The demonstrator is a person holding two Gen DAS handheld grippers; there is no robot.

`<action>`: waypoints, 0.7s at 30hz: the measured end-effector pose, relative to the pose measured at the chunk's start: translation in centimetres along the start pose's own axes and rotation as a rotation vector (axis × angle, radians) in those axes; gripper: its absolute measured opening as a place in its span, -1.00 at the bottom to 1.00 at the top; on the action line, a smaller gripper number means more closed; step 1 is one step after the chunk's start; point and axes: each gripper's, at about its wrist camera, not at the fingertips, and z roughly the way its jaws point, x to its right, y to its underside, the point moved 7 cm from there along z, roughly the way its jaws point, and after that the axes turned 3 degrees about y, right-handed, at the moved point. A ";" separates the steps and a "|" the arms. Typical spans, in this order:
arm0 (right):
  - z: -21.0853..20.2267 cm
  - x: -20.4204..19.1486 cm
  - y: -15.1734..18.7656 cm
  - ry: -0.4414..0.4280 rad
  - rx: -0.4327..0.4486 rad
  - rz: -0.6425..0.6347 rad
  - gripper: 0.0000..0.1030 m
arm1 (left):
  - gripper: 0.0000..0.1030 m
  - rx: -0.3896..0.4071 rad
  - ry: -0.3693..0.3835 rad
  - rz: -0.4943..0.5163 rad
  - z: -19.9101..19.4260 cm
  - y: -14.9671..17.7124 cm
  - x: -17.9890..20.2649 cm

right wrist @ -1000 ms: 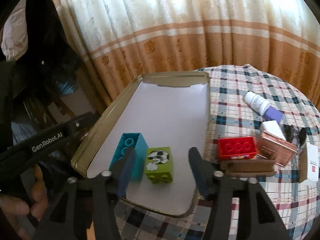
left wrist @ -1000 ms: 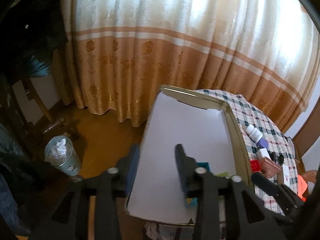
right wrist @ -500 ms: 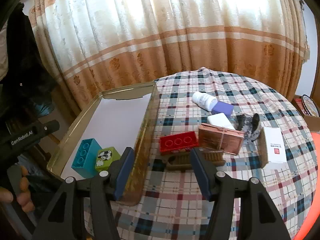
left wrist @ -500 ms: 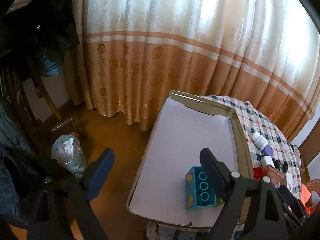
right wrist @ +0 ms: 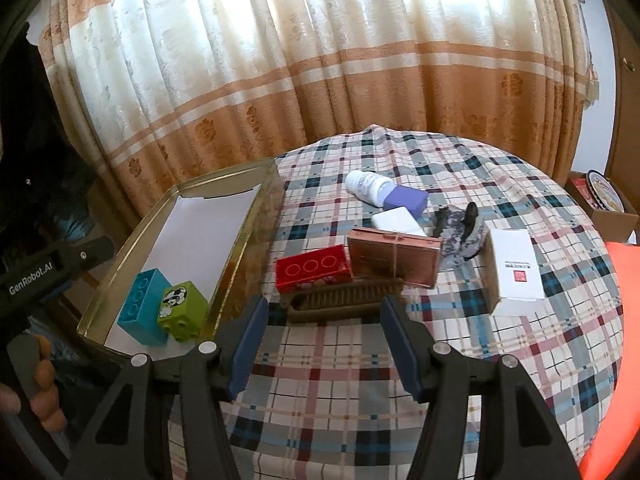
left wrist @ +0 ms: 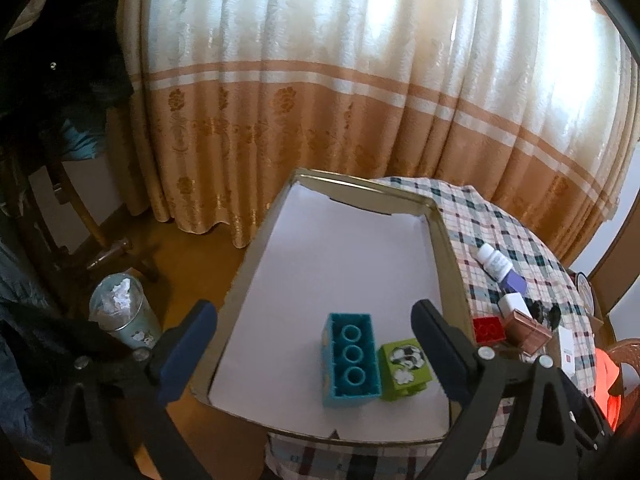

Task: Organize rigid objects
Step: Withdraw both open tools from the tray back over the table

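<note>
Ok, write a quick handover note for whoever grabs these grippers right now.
Left gripper: its fingers have just been opening, empty, over the teal block.
Right gripper: open, empty, facing the brown comb.
Done: teal block and green block sit side by side in the tray.
Left on the tablecloth: red block, comb, copper box, white box, pill bottle, purple block.

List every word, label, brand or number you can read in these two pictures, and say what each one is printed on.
"GenRobot.AI": on the black body of the left gripper, seen from the right wrist.
White box: a red square and a line of small print, too small to read.
White bottle: label print too blurred to read.
Green block: a picture only, no words.
</note>
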 end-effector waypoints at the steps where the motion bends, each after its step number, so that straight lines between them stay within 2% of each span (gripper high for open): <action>1: -0.1 0.2 0.1 0.003 0.002 0.002 0.19 | 0.92 -0.003 0.005 0.007 0.0 0.1 0.3; 12: -0.9 4.8 1.1 0.084 -0.001 0.056 0.19 | 0.92 0.002 0.062 0.105 -0.1 1.1 4.4; 21: -1.1 6.6 1.2 0.110 -0.004 0.072 0.19 | 0.92 0.006 0.120 0.183 -0.7 1.9 7.5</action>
